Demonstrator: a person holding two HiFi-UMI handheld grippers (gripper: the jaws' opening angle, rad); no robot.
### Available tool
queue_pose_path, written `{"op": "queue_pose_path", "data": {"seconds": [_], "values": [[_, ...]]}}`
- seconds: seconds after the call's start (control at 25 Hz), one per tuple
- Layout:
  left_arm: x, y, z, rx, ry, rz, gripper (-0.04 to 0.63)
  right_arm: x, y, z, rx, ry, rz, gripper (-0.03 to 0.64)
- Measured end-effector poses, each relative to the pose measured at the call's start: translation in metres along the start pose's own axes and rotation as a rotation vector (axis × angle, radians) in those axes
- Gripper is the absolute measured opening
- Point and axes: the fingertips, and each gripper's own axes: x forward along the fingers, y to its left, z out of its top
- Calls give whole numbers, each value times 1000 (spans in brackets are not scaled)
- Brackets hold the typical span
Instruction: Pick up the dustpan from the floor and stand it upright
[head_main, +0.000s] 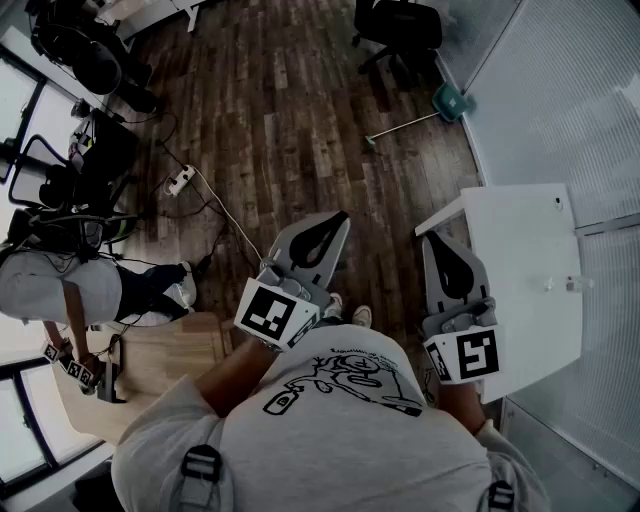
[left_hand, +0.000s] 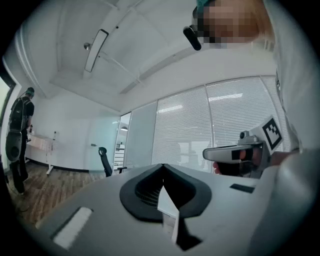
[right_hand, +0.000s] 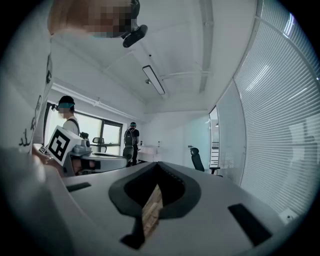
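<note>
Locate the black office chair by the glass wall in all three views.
Head view: the black office chair is at the top edge, right of centre, just above the dustpan.
Left gripper view: small, left of centre, at the far end of the room.
Right gripper view: small, right of centre, beside the glass.
Shared landmark: the slatted blinds, towards the right in every view.
</note>
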Motion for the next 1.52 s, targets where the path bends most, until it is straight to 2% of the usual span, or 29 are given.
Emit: {"op": "queue_pose_path", "data": {"seconds": [0.2, 0.52, 0.84, 1.16, 1.52], "values": [[-8, 15, 0, -13, -12, 4, 2, 11, 13, 3, 16, -23, 4, 2], [-22, 38, -2, -8, -9, -29, 2, 29, 32, 5, 25, -34, -37, 2], [-6, 47, -9, -21, 9, -42, 2, 45, 20, -6, 50, -33, -49, 2], [49, 67, -9, -18, 5, -40, 2, 80, -25, -11, 57, -39, -51, 2], [153, 81, -9, -13, 16, -23, 2, 121, -123, -22, 58, -40, -56, 2]]}}
